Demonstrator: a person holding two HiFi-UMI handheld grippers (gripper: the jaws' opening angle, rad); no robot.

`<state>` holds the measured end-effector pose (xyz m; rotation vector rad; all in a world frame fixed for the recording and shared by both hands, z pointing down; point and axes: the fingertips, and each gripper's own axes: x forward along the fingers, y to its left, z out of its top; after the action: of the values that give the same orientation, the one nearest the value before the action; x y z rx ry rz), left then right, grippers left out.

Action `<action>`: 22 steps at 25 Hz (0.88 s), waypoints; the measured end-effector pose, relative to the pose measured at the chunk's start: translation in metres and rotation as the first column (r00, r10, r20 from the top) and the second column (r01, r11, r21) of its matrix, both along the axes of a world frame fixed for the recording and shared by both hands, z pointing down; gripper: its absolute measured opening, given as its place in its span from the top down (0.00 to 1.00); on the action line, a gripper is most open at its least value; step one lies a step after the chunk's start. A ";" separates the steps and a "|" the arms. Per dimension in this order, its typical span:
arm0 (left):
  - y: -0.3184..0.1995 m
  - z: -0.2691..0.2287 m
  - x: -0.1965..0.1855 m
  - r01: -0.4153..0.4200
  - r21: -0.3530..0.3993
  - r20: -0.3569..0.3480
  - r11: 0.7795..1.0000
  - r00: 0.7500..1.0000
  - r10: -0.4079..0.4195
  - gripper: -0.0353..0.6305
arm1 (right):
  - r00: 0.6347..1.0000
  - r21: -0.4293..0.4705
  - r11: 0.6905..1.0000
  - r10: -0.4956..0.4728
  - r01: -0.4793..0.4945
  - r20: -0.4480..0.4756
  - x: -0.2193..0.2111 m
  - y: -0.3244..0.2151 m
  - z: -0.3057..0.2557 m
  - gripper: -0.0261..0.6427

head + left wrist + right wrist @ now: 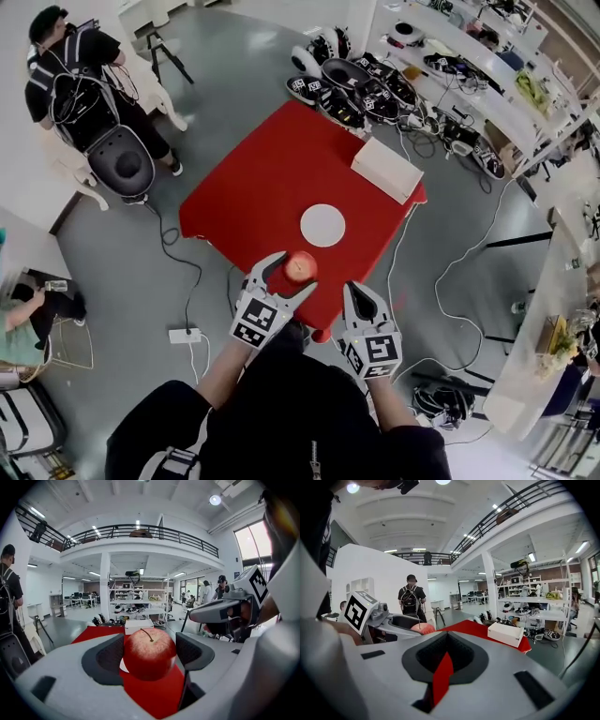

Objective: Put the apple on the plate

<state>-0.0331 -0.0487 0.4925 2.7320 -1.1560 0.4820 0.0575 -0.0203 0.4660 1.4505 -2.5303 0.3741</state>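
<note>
The red apple (301, 267) is clamped between the jaws of my left gripper (292, 272), above the near edge of the red table (253, 187). Seen from the left gripper view, the apple (150, 653) is upright with its stem up and fills the gap between the dark pads (108, 658). The round white plate (322, 225) lies on the table just beyond the apple, with nothing on it. A sliver of the plate (123, 665) shows behind the apple. My right gripper (362, 292) is shut and holds nothing, to the right of the left one at the table's edge.
A white box (386, 169) sits at the table's far right corner. Several shoes (347, 89) lie on the floor beyond the table, near long shelves (469, 84). A person with a backpack (84, 75) stands at the far left. A power strip (183, 335) and cables lie on the floor.
</note>
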 end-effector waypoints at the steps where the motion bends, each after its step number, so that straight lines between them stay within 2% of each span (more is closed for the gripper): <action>1: -0.017 -0.002 -0.001 -0.011 0.007 0.004 1.000 1.000 0.011 0.42 | 1.000 -0.001 1.000 0.008 -0.008 0.002 -0.001 -0.015 0.000 0.94; 8: -0.096 -0.003 0.007 -0.051 0.021 0.016 0.998 0.999 0.050 0.42 | 1.000 -0.017 0.999 0.029 -0.029 0.010 -0.002 -0.082 0.003 0.94; 22: -0.131 0.017 0.026 -0.017 -0.031 -0.001 0.999 1.000 0.017 0.42 | 1.000 -0.037 0.999 -0.014 0.013 -0.006 0.009 -0.128 0.007 0.94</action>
<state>-0.0072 -0.1794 0.5093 2.7176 -1.1158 0.4967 0.0663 -0.1482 0.4728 1.4184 -2.5135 0.4107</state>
